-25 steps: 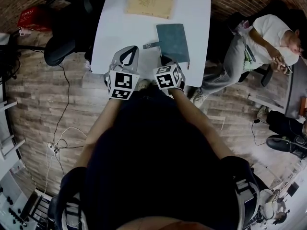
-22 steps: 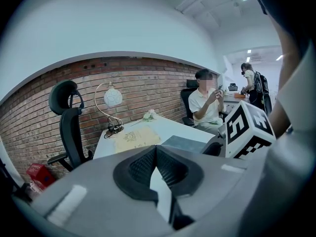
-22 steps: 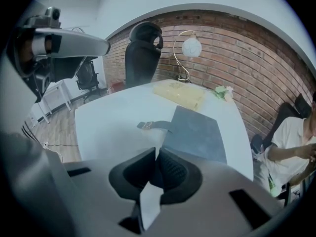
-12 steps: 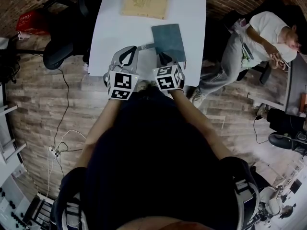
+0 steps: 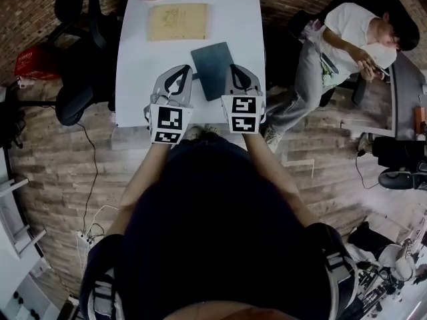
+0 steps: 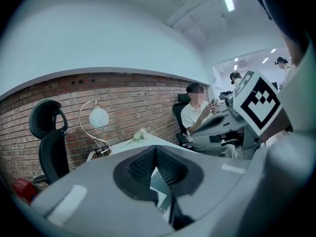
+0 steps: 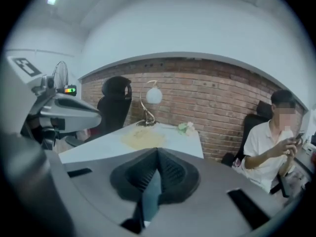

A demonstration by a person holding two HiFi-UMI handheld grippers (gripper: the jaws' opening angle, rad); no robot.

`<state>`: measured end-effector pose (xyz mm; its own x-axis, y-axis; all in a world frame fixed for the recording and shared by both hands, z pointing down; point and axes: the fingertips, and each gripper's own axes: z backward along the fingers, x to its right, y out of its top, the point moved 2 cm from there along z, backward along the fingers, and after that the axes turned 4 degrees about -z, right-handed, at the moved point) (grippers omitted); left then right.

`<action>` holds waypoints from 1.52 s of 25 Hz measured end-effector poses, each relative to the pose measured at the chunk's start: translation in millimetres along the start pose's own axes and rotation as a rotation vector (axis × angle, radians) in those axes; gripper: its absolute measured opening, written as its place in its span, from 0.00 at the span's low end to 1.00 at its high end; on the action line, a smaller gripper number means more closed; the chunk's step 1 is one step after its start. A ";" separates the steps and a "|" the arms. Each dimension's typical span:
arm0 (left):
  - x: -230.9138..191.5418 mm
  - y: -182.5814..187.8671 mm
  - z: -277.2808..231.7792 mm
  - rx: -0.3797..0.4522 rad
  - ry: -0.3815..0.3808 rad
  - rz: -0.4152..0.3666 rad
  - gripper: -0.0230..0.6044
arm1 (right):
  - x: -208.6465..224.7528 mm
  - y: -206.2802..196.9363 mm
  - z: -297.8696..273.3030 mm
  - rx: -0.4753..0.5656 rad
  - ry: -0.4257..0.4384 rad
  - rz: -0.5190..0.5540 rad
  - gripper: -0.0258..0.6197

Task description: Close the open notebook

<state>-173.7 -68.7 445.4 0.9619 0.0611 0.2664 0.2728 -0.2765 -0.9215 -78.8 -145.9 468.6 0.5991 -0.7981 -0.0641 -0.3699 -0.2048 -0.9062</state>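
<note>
The person wears a dark top (image 5: 220, 232) with short sleeves. Grey and black striped bands (image 5: 101, 292) show at 7 and 5 o'clock of the head view. The left gripper (image 5: 179, 69) and the right gripper (image 5: 235, 68) have light grey shells and black ribbed jaws. At its 6 o'clock end each carries a white marker cube (image 5: 168, 124) with black squares.

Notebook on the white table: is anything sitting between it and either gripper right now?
Nothing visible. The notebook lies flat on the table between the left gripper and the right gripper, both shut and empty.
</note>
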 end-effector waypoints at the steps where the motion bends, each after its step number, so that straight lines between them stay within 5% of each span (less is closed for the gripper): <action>1: -0.7 8.6 -2.0 0.022 0.000 0.000 0.05 | 8.3 9.4 5.4 0.029 -0.018 -0.008 0.06; 14: -37.5 174.9 18.1 0.378 0.098 -0.026 0.05 | 80.8 153.4 100.1 0.419 -0.180 -0.045 0.06; 23: -67.0 218.0 42.3 0.425 0.178 0.009 0.05 | 89.7 200.7 127.0 0.527 -0.173 -0.037 0.06; 38: -75.7 210.5 39.5 0.393 0.169 -0.006 0.05 | 80.2 205.1 114.5 0.515 -0.153 -0.042 0.06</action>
<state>-188.4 -93.7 220.1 0.9529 -0.1054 0.2843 0.2954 0.1121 -0.9488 -25.3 -187.1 229.7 0.7169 -0.6954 -0.0486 0.0301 0.1006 -0.9945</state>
